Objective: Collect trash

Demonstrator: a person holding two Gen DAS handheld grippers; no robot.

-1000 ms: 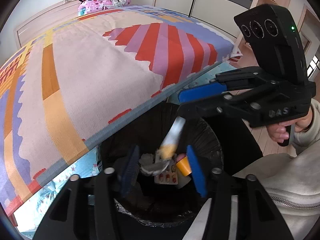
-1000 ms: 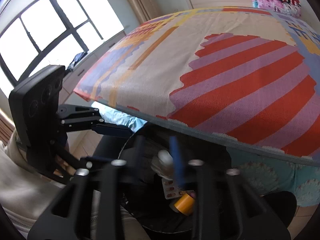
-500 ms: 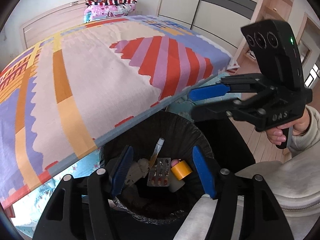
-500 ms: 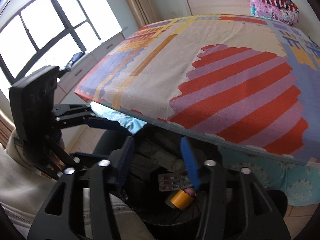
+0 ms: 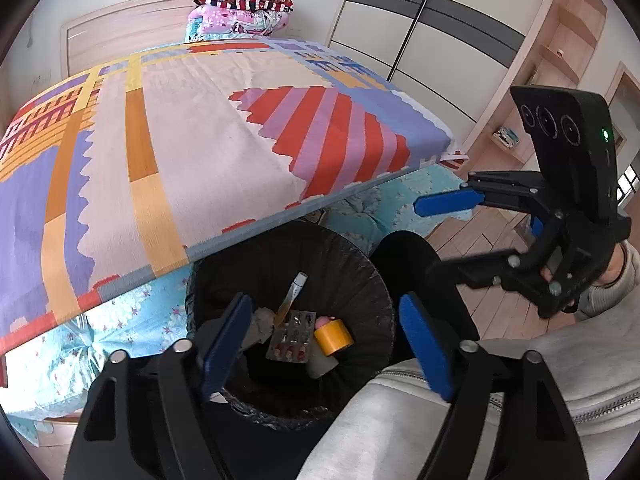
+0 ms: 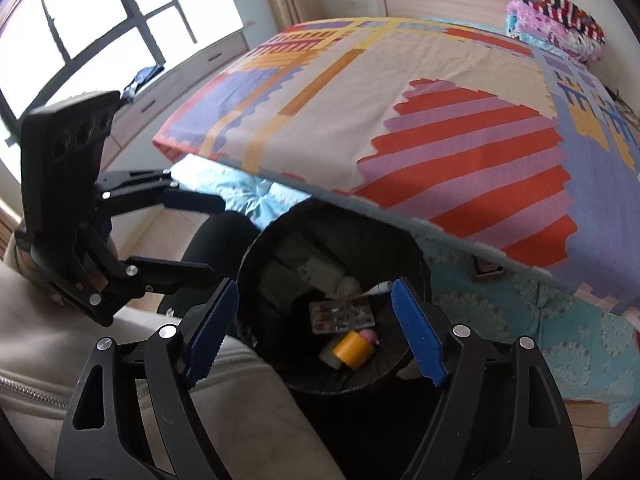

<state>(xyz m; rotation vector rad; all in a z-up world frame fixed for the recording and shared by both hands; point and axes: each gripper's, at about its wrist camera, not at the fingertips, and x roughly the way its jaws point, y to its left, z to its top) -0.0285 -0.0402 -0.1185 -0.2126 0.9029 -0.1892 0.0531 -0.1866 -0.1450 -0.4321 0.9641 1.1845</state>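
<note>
A: Bedroom setting. Bed (image 5: 208,152) with a blanket patterned in red, purple and orange fills the upper part of both views; folded bedding (image 5: 240,12) is stacked at its far end against the wall. Window (image 6: 100,20) on one side, wardrobe doors (image 5: 432,24) on the other.

B: Where is the trash?

A: In a black-lined bin (image 5: 360,264) standing just beside the bed's edge, by the person's dark trouser leg (image 5: 416,256). Inside it: a pill blister sheet (image 5: 294,336), an orange tape roll (image 5: 334,336) touching it, a thin tube (image 5: 294,292) leaning upward, and some crumpled pale paper (image 6: 344,286). A small pink item shows beside the roll; what it is I cannot tell.

B: Left gripper?

A: Left gripper (image 5: 320,354) is above the bin, pointed down into it. Its blue pads are spread wide and the jaws are opening. Nothing sits between them; the trash lies lower down, apart from the pads.

B: Right gripper?

A: Right gripper (image 6: 316,336) is likewise over the bin, jaws opening, pads well apart and holding nothing. From the left view it appears off to the side, above the leg, with a hand (image 5: 612,268) on its handle. A light grey zipped jacket (image 5: 480,400) covers the lower edge of both views.
</note>
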